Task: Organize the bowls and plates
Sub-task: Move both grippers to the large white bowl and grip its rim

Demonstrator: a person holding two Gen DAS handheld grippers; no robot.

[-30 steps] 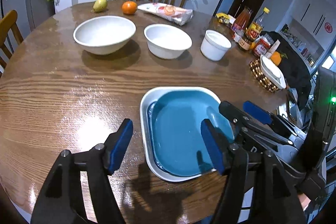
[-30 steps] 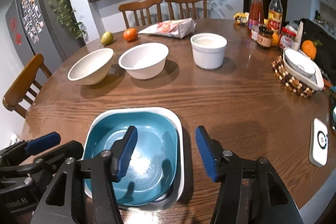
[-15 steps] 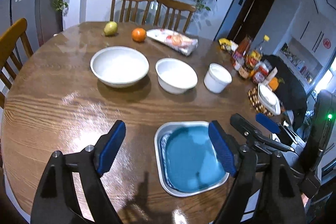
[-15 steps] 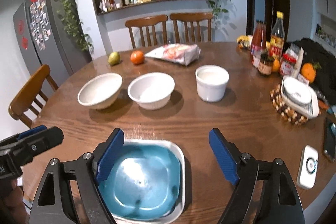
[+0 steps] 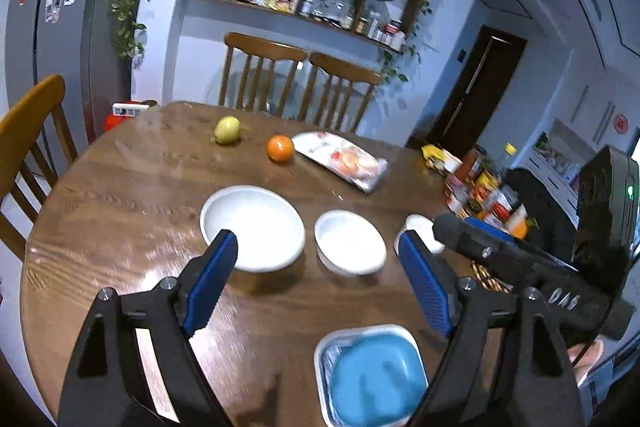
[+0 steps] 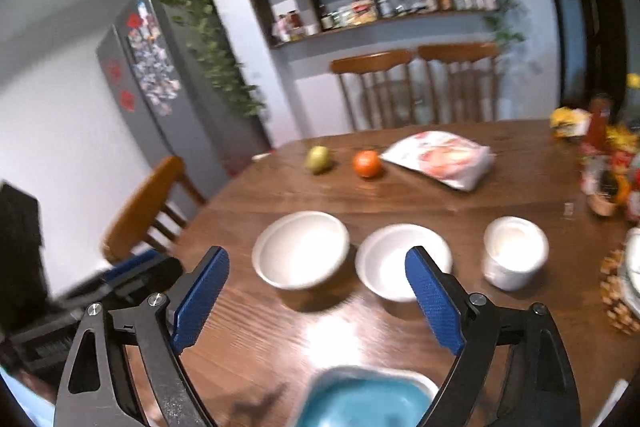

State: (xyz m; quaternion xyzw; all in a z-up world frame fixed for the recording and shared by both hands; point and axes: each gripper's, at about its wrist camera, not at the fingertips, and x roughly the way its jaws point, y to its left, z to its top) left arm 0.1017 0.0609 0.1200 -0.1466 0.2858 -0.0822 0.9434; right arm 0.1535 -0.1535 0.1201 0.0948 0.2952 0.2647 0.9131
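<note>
Beyond the blue-padded fingers (image 5: 212,275) of the left gripper (image 5: 320,279), on the round wooden table (image 5: 120,211): one large white bowl (image 5: 252,227) just past the left fingertip, one smaller white bowl (image 5: 350,241) between the fingertips, one white cup (image 5: 420,227) partly hidden behind the right fingertip. Below and between the fingers, near the table's front edge: one blue plate (image 5: 376,379) nested in a white square dish (image 5: 324,367). The jaws have just been opening; they stand wide, nothing between them.

Right gripper (image 6: 316,291): jaws likewise just opening, wide apart, empty. Its body appears in the left view, bearing white lettering that reads roughly "DAS", partly unclear.

Further out: a yellow-green fruit (image 5: 227,131), an orange (image 5: 280,147), and a printed food packet (image 5: 344,161) whose writing is too blurred to read. Beyond the right fingers stand jars and bottles (image 5: 484,187), their labels illegible.
</note>
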